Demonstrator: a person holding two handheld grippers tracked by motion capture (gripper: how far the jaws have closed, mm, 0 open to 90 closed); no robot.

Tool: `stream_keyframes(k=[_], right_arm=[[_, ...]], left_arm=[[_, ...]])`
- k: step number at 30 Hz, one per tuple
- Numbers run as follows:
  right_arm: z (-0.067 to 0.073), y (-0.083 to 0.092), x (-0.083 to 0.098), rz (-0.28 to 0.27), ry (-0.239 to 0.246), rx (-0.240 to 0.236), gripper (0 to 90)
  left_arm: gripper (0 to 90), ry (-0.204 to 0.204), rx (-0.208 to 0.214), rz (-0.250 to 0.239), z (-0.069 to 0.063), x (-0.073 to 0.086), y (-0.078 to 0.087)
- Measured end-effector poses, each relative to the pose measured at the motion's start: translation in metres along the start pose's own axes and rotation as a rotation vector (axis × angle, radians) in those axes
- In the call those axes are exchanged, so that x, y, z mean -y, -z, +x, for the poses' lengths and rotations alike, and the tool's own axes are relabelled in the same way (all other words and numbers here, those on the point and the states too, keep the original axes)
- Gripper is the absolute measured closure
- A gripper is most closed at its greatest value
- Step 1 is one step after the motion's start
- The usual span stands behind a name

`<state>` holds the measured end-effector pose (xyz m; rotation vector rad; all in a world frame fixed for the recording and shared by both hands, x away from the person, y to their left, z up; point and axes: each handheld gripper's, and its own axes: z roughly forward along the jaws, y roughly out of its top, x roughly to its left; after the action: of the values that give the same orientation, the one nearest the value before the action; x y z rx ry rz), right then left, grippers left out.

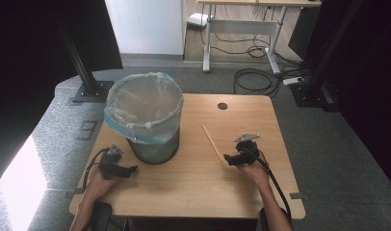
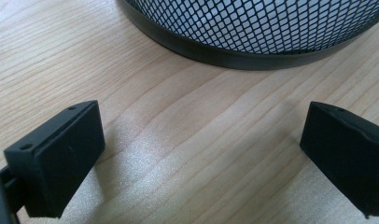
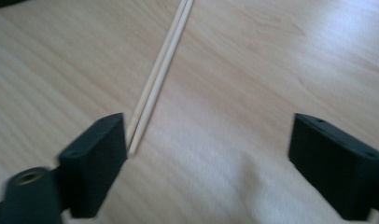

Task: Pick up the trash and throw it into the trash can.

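A pair of pale wooden chopsticks lies slantwise on the wooden table, right of centre. My right gripper sits at their near end, open. In the right gripper view the chopsticks run up from beside the left jaw, their tip just off its inner edge, and the pads do not press them; the right gripper has bare wood between its jaws. My left gripper rests low at the table's left, open and holding nothing. In the left gripper view its jaws face the base of a mesh bin.
The black mesh waste bin, lined with a clear bag with a blue hem, stands at the table's left back. A small dark hole marks the far tabletop. Cables trail from both grippers toward the near edge. Grey carpet surrounds the table.
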<state>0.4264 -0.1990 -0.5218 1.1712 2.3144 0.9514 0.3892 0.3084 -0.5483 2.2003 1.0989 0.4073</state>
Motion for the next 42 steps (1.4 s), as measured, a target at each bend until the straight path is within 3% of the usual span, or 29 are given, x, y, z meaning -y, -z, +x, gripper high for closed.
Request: stream_keyframes(k=[6, 11, 18, 26, 29, 34, 42], right_arm=[[0.0, -0.017, -0.016, -0.004, -0.025, 0.004, 32.0], [0.009, -0.031, -0.02, 0.021, -0.007, -0.014, 43.0], [0.012, -0.038, -0.018, 0.04, -0.026, -0.022, 50.7], [0.018, -0.039, -0.019, 0.056, -0.017, -0.032, 56.4], [0.02, -0.041, -0.018, 0.062, -0.018, -0.023, 63.4], [0.017, -0.04, -0.017, 0.069, -0.042, -0.011, 83.6], [0.013, -0.038, -0.016, 0.075, -0.068, 0.034, 84.7]], left_arm=[[0.0, 0.001, 0.0, -0.001, 0.0, 0.0, 0.0], [0.0, 0.003, 0.0, -0.002, 0.0, 0.0, 0.0], [0.0, 0.003, 0.0, -0.002, 0.0, 0.0, 0.0], [0.0, 0.003, 0.0, -0.002, 0.0, 0.0, 0.0], [0.0, 0.003, 0.0, -0.002, 0.0, 0.0, 0.0], [0.0, 0.003, 0.0, -0.002, 0.0, 0.0, 0.0], [0.0, 0.003, 0.0, -0.002, 0.0, 0.0, 0.0]])
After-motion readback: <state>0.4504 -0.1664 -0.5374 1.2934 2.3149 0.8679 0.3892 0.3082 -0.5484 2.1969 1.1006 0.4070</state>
